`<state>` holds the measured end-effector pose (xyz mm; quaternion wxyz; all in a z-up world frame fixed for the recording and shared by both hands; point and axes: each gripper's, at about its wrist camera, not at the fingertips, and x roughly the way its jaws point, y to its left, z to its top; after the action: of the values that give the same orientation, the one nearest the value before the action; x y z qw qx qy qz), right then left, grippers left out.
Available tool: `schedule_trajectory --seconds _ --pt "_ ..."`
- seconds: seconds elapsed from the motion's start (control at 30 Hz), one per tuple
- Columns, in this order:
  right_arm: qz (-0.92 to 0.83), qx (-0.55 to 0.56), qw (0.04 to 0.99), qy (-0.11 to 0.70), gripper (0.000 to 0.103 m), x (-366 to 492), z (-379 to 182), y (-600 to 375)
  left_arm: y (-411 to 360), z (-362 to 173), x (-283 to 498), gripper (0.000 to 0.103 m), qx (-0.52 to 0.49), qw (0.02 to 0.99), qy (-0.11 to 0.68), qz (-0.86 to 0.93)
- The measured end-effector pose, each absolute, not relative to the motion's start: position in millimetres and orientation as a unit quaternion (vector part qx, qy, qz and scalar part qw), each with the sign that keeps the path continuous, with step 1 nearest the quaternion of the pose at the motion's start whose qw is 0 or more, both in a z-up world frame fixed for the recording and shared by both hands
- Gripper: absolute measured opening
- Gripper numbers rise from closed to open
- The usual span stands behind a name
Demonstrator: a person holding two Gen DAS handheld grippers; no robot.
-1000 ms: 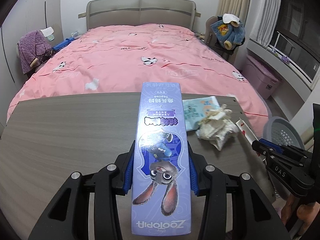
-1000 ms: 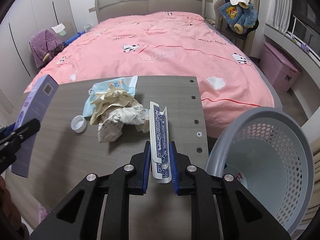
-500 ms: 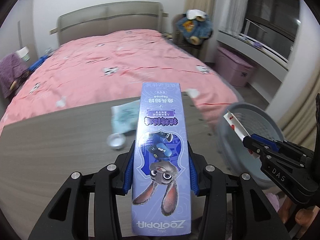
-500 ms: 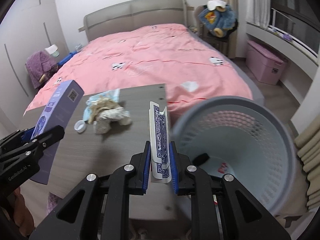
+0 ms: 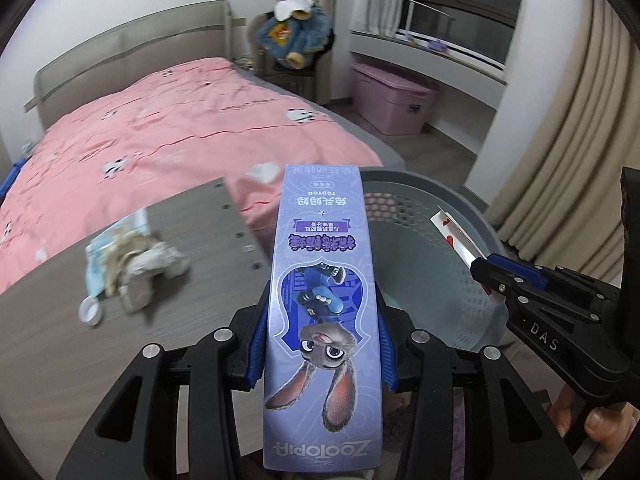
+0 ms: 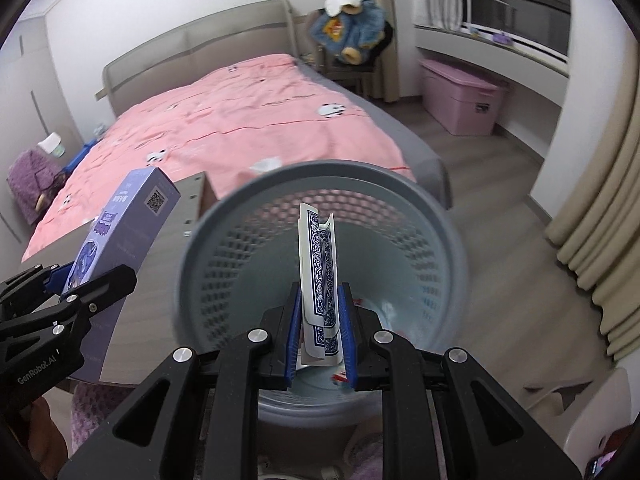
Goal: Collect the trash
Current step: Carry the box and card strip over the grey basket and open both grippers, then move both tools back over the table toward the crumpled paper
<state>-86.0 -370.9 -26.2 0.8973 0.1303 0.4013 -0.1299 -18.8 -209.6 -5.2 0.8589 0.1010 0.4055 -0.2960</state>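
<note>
My left gripper [image 5: 320, 344] is shut on a long purple Zootopia toothpaste box [image 5: 322, 296], its far end over the near rim of the grey perforated trash basket [image 5: 424, 256]. My right gripper [image 6: 320, 340] is shut on folded blue-patterned playing cards [image 6: 320, 268], held right above the basket's [image 6: 248, 240] opening. The cards [image 5: 456, 240] and right gripper [image 5: 508, 280] show at the right of the left wrist view. The box [image 6: 124, 232] and left gripper [image 6: 64, 304] show at the left of the right wrist view. Some small scraps lie at the basket's bottom [image 6: 344, 376].
On the grey wooden table [image 5: 60, 344] lie crumpled paper [image 5: 140, 272] on a light blue packet and a small white cap [image 5: 90, 312]. Behind is a pink bed [image 5: 160, 132]. A pink storage bin [image 5: 388, 100] and beige curtains [image 6: 600, 240] stand at the right.
Both grippers have swung right, away from the table, with their loads. The basket now lies directly under the cards and under the far end of the box.
</note>
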Motion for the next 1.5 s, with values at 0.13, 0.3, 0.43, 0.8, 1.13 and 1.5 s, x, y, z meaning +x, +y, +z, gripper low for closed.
schedule_trajectory --seconds 0.13,0.3,0.43,0.8,1.13,1.5 --pt "-0.136 0.143 0.894 0.402 0.018 -88.3 -32.3 -384.4 -229.9 -11.3 -16.9 0.043 0.114 0.852 0.411 -0.305" --pt "-0.139 0.158 0.891 0.403 0.018 -87.5 -39.8 -395.4 -249.9 -20.9 -8.6 0.043 0.127 0.843 0.422 -0.308" --pt "-0.135 0.164 0.887 0.41 0.018 -83.4 -46.5 -399.3 -257.7 -27.1 -3.6 0.043 0.132 0.84 0.429 -0.306" --pt "-0.127 0.166 0.889 0.407 0.021 -76.3 -48.3 -402.5 -262.3 -27.8 4.6 0.043 0.129 0.841 0.432 -0.299" --pt "-0.134 0.162 0.894 0.395 0.046 -80.6 -42.5 -401.2 -251.3 -19.1 7.6 0.056 0.115 0.849 0.426 -0.292" --pt "-0.138 0.164 0.898 0.384 0.065 -84.3 -36.6 -400.2 -237.7 -11.7 6.3 0.063 0.111 0.86 0.414 -0.276"
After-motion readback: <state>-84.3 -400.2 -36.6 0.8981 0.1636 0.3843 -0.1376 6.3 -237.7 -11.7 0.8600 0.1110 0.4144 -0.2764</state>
